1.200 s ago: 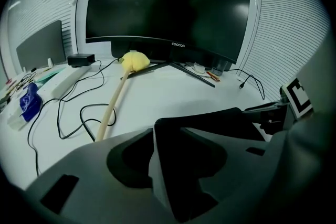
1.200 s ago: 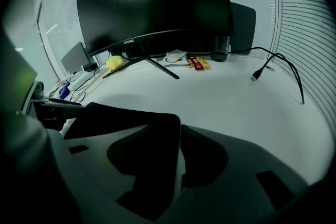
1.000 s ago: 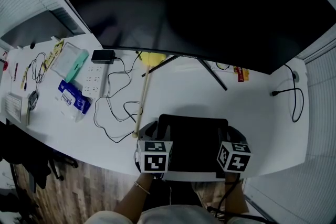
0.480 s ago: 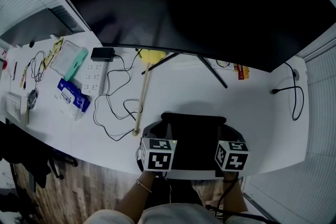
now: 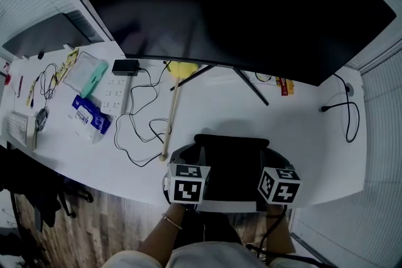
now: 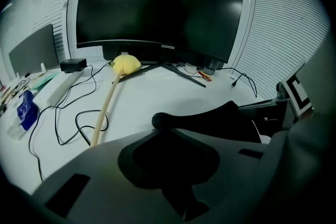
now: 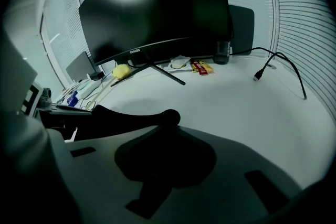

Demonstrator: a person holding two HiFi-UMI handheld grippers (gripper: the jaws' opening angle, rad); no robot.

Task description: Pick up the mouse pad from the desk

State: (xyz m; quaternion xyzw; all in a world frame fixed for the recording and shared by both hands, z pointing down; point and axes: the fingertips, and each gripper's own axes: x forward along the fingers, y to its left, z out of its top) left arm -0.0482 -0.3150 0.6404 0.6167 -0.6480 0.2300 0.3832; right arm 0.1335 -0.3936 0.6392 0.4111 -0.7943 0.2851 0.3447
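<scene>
Though the mouse pad is black, the monitor reads "coocaa".

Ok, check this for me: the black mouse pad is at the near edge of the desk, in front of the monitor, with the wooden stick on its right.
Wrong side: the head view shows the wooden stick on the mouse pad's left, not its right. The pad is at the desk's near edge, in front of the monitor.
</scene>
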